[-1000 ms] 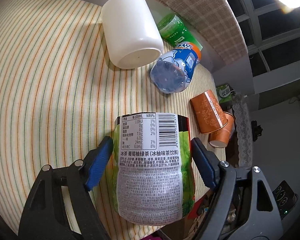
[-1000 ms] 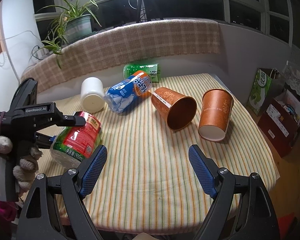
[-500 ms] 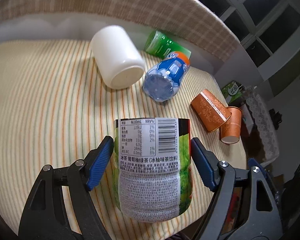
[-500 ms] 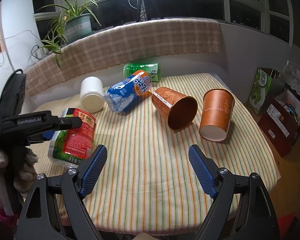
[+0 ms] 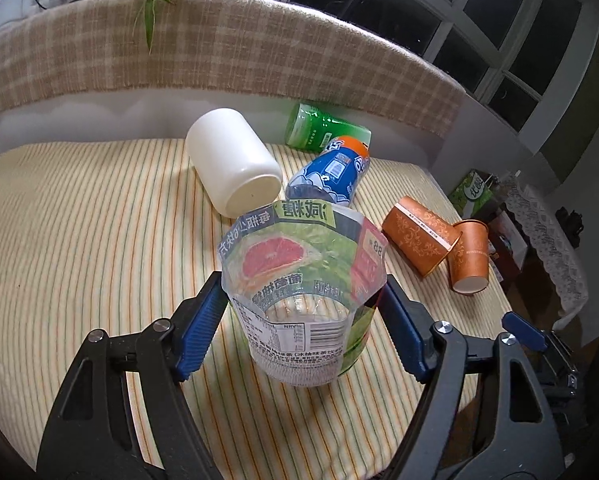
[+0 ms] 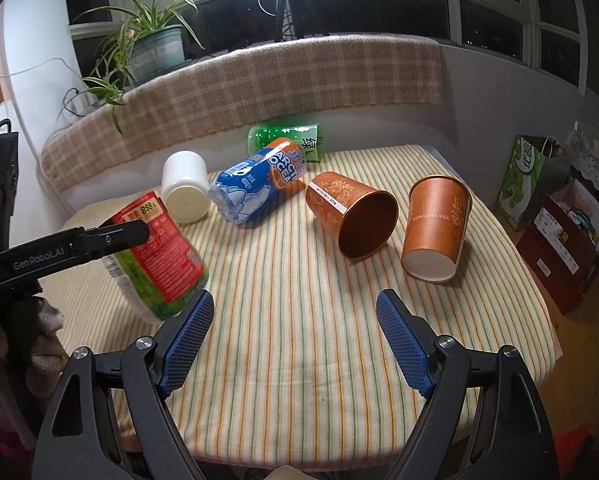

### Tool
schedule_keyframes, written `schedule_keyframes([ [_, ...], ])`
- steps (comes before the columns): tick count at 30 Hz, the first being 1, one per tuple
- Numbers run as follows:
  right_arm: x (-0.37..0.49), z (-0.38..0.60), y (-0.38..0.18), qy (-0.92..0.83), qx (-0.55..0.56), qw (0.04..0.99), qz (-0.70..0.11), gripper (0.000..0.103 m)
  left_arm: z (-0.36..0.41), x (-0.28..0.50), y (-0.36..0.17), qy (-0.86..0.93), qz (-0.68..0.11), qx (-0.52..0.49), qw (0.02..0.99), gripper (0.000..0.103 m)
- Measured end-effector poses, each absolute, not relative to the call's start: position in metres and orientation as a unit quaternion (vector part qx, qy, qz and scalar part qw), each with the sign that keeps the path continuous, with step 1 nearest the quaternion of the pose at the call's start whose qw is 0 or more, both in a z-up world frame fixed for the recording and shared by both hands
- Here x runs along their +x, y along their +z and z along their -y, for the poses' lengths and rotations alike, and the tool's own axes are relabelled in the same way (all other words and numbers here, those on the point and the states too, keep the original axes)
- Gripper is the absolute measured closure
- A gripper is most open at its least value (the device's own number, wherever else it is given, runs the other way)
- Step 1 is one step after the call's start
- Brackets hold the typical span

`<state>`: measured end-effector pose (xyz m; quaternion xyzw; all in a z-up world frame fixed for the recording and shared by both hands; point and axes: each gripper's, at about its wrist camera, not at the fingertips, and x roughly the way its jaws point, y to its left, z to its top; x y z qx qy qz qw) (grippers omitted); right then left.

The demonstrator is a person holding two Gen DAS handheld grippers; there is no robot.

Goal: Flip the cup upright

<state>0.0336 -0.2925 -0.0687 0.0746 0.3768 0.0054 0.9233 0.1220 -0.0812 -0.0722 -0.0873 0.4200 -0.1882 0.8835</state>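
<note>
Grapefruit-label cup now tilted nearly upright, clamped in left gripper, right gripper fingers apart.

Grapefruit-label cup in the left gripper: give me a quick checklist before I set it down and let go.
1. Grip: left gripper has its blue fingers on both sides of the grapefruit-label cup. Ok.
2. Opening faces up: the left wrist view looks down into the open mouth. Ok.
3. Fully upright: the right wrist view shows it leaning. Not ok.
4. Base contact with the striped tablecloth: cannot tell.
5. Room around it: the white cup lies close behind, apart from it. Ok.
6. Right gripper out of the way: open, holding nothing. Ok.
</note>
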Motion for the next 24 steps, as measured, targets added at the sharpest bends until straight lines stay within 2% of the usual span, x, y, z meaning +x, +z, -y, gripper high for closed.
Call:
schedule_keyframes([
  [24, 0.0359, 0.2929, -0.0739, 0.007, 0.076, 0.920, -0.384, 0.019, 0.0878, 0.1161, -0.0800, -0.160, -0.377, -0.022, 0.912, 0.024],
])
